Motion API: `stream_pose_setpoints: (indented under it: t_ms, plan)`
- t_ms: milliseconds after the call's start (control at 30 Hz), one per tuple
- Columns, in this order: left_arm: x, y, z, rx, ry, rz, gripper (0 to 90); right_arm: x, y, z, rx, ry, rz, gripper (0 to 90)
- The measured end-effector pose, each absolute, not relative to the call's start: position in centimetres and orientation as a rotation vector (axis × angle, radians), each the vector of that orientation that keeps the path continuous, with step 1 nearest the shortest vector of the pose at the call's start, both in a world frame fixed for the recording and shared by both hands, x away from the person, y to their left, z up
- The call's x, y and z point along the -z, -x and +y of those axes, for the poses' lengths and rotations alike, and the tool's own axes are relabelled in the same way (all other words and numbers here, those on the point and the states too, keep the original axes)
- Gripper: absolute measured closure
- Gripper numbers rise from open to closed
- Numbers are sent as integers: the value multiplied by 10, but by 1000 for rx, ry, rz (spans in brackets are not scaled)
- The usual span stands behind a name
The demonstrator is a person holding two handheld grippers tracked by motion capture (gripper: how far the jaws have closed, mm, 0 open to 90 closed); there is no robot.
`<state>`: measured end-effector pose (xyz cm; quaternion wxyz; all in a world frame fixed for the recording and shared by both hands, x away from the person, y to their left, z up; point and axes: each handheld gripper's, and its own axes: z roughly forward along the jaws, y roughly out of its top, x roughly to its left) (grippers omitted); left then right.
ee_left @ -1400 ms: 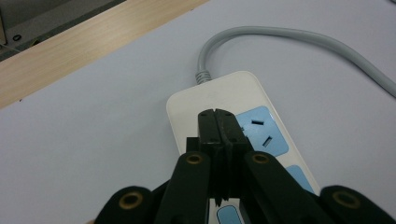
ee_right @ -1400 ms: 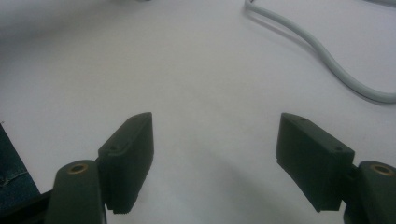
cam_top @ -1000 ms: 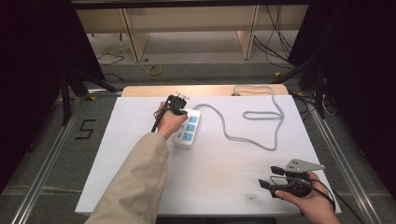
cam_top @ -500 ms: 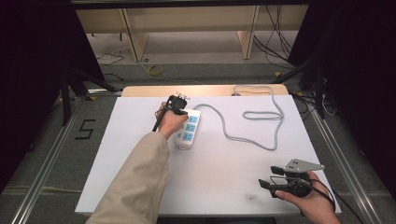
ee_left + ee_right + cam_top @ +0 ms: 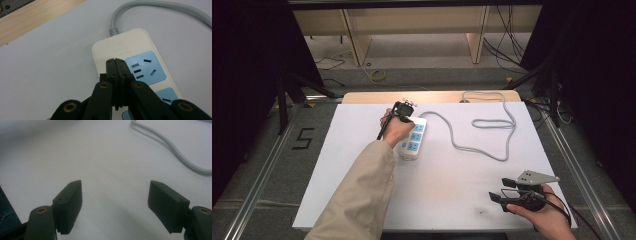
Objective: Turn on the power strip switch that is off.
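Up at the centre of the high view, the left gripper point(image 5: 403, 111) sits over the far end of the white power strip point(image 5: 413, 139), and its own view has the jaws pressed flat together over the strip's top face point(image 5: 120, 47), clasping nothing, right beside the first blue socket point(image 5: 145, 67). Down in the lower right corner the right gripper point(image 5: 504, 191) rests near the white table point(image 5: 337, 165) edge, jaws spread wide and empty. Between the two lies bare tabletop, with the grey cable point(image 5: 492, 122) looping off toward the upper right.
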<state>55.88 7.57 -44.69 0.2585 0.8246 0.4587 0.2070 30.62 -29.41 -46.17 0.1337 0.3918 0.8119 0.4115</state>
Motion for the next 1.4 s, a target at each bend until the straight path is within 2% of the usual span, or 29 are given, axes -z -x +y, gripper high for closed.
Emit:
stream_pose_setpoints:
  t_ms: [1400]
  plan:
    - [441,-572,69,-498,-2319,1318,899,462,-306,-294,-1194,-1136,2352,283]
